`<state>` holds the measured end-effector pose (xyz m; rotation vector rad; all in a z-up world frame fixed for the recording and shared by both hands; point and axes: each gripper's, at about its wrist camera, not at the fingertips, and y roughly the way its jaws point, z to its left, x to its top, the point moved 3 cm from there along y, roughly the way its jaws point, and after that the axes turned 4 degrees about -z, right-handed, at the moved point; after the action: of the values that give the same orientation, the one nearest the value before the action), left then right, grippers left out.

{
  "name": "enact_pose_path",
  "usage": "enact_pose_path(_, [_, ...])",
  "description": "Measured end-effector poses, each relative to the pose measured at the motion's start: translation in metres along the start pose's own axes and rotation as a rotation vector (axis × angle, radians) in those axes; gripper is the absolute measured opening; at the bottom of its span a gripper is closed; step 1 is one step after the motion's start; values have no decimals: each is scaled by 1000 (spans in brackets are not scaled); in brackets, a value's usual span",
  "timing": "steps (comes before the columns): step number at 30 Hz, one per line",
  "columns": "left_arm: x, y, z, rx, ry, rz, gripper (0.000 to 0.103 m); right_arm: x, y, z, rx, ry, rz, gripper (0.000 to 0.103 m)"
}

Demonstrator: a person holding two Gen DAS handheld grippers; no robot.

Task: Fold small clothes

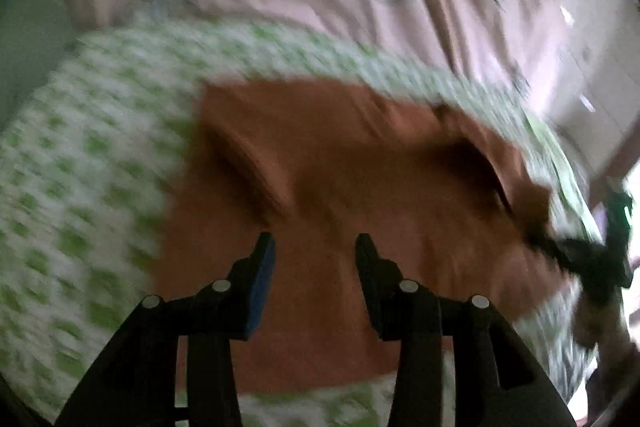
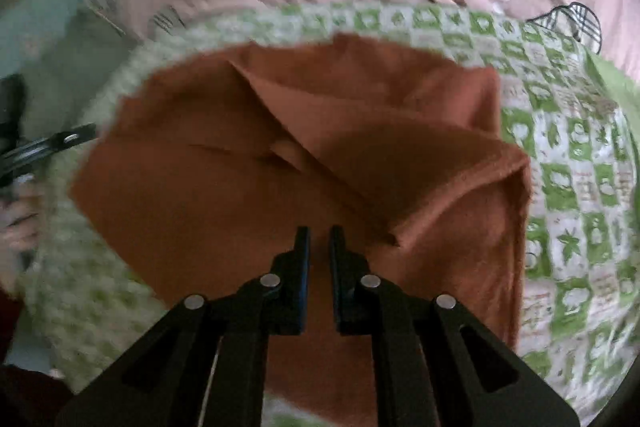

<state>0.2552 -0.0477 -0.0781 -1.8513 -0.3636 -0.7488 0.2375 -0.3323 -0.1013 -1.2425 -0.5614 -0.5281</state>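
Hovering over the rust-orange garment [image 2: 224, 195] spread mid-frame on the green-checked mat [image 2: 568, 155], the left tool [image 1: 315, 241] gapes empty and the right tool [image 2: 319, 233] is nearly closed, gripping nothing; pinch the raised fold edge at lower right squarely before carrying it across.

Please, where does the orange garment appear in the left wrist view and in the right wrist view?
Left wrist view: the orange garment fills the centre, beyond the gripper.
Right wrist view: the orange garment fills the centre, partly folded, with a raised fold at right.
Shared landmark: the green checked cloth lying under it.
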Motion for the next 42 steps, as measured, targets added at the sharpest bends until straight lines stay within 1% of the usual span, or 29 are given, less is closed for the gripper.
enact_pose_path(2, [-9,20,-10,19,47,50,42,9,3,-8,-28,14,-19,10])
enact_pose_path(3, [-9,32,-10,46,54,62,41,19,6,-12,-58,20,-35,10])
enact_pose_path(4, [-5,39,-8,59,50,57,41,26,6,-16,-73,31,-53,10])
enact_pose_path(6, [16,49,-3,89,53,29,41,44,6,-29,-106,65,-96,10])
enact_pose_path(7, [30,53,0,128,51,14,41,57,4,-38,-137,92,-125,10])
enact_pose_path(9, [66,55,15,211,29,-49,41,80,-3,-59,-172,168,-193,10])
enact_pose_path(10, [79,54,21,232,16,-71,41,92,-10,-72,-188,224,-238,10])
enact_pose_path(12, [107,46,37,286,-24,-132,42,103,-23,-90,-213,314,-299,10])
enact_pose_path(13, [119,41,45,307,-47,-159,43,106,-32,-100,-218,368,-327,10])
enact_pose_path(15, [134,29,64,333,-115,-192,50,105,-48,-114,-202,466,-383,11])
enact_pose_path(17, [135,18,74,347,-159,-207,52,99,-56,-114,-165,501,-406,11])
enact_pose_path(19, [126,6,79,356,-179,-221,56,93,-63,-103,-140,493,-412,11])
enact_pose_path(21, [110,-2,79,351,-180,-214,56,81,-68,-88,-91,471,-399,11])
enact_pose_path(22, [100,-6,77,349,-180,-205,57,73,-68,-77,-52,450,-383,11])
enact_pose_path(23, [90,-9,74,340,-185,-198,57,65,-68,-66,-24,424,-365,11])
enact_pose_path(26, [45,-20,58,280,-191,-170,57,38,-62,-37,45,362,-290,11])
enact_pose_path(27, [34,-21,54,270,-183,-160,57,30,-59,-30,56,343,-265,11])
enact_pose_path(28, [24,-19,49,260,-170,-143,57,21,-50,-23,56,305,-217,11])
enact_pose_path(30, [11,-10,40,230,-140,-105,57,11,-33,-13,28,232,-134,11])
enact_pose_path(31, [8,-1,37,226,-126,-87,57,9,-27,-12,20,215,-108,11])
enact_pose_path(34, [13,21,29,209,-105,-49,57,13,-3,-13,19,187,-21,11])
enact_pose_path(36, [28,39,24,202,-95,-37,57,26,7,-16,20,170,-29,11])
enact_pose_path(38, [43,52,24,224,-84,-41,57,46,12,-25,8,168,-71,11])
enact_pose_path(39, [55,59,25,244,-80,-49,57,63,12,-35,-15,184,-115,11])
enact_pose_path(42, [87,66,40,309,-115,-79,57,96,-1,-67,-76,291,-234,11])
